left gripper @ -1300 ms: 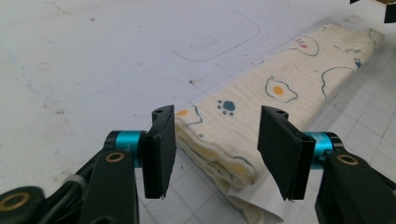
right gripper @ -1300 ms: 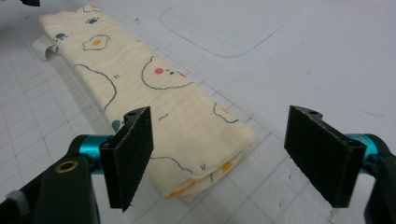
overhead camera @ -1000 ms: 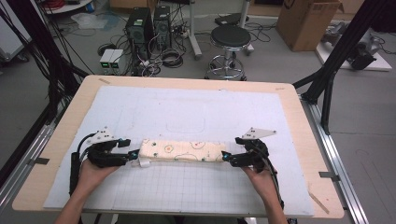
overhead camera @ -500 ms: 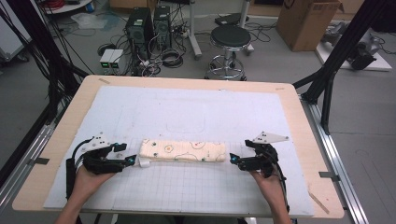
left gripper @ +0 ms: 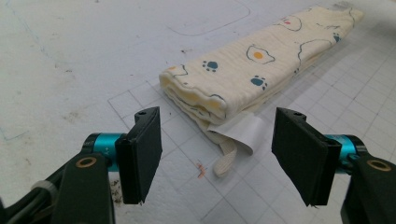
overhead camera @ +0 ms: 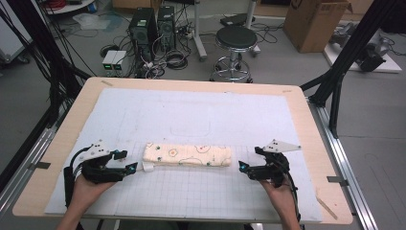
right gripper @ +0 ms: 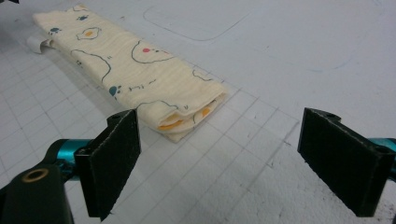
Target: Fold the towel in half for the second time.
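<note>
cloth (overhead camera: 187, 155), folded into a long cream strip printed with fried eggs and paw prints, lies flat across the near middle of the white gridded mat (overhead camera: 201, 115) on the table (overhead camera: 72, 120), a white tag and a short loop poking out at its left end. left gripper (overhead camera: 128, 162) sits just off that end with its fingers (left gripper: 140, 154) spread wide and nothing between them, the tag lying close ahead of the gap. right gripper (overhead camera: 245, 167) rests a little clear of the cloth's other end, fingers (right gripper: 114, 161) spread wide too, gripping nothing.
</note>
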